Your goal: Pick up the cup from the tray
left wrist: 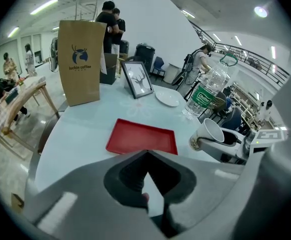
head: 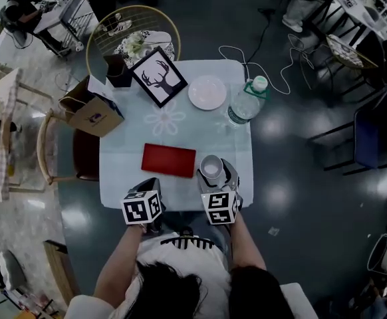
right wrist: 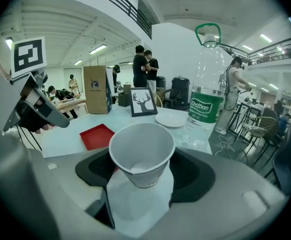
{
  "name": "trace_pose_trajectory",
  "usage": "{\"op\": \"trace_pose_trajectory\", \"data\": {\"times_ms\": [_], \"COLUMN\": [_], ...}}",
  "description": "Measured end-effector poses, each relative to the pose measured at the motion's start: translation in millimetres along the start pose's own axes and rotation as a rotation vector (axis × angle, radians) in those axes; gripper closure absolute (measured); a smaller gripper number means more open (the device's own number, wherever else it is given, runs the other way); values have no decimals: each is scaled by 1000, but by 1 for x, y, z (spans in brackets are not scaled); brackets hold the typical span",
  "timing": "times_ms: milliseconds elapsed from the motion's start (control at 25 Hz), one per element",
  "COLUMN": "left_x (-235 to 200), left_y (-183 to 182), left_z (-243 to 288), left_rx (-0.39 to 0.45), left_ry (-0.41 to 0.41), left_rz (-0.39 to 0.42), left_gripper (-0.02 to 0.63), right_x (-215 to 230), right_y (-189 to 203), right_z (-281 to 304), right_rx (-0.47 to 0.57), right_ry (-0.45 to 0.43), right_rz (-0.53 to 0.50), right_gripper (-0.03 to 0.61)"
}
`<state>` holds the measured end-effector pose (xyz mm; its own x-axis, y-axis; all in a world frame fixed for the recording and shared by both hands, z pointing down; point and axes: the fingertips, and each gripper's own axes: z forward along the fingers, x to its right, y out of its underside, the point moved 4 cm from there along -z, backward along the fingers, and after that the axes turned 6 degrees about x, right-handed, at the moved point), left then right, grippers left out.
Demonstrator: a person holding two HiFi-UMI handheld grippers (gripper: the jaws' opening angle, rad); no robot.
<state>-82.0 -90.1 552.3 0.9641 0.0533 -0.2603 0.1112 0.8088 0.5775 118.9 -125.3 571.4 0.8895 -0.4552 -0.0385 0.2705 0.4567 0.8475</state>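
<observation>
A white paper cup (head: 211, 168) stands upright between the jaws of my right gripper (head: 215, 175), which is shut on it just right of the red tray (head: 169, 160). In the right gripper view the cup (right wrist: 141, 154) fills the gap between the jaws, empty, and the tray (right wrist: 96, 135) lies behind it to the left. The tray (left wrist: 143, 137) is bare in the left gripper view, with the cup (left wrist: 210, 133) off its right end. My left gripper (head: 148, 186) hovers at the table's near edge, below the tray's left end, jaws together and holding nothing.
On the white table (head: 127, 178) stand a brown paper bag (head: 94, 115) far left, a framed deer picture (head: 159, 76), a white plate (head: 207, 92) and a water bottle (head: 247, 102) far right. A wooden chair (head: 60, 155) sits off the left edge.
</observation>
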Motion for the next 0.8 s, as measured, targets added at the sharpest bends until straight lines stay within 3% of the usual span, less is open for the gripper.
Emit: {"op": "trace_pose_trajectory", "data": {"times_ms": [280, 800], "left_x": [11, 1], "left_y": [-1, 5], "left_z": [-2, -10], "left_rx": [-2, -12], "left_ry": [31, 0], "left_rz": [33, 10], "left_gripper": [614, 614], "right_x": [16, 25], "right_y": [14, 40], "right_z": [-9, -8], "right_rx": [-19, -48], "right_ry": [39, 66], "right_rz": [18, 57], "right_gripper": [225, 227]}}
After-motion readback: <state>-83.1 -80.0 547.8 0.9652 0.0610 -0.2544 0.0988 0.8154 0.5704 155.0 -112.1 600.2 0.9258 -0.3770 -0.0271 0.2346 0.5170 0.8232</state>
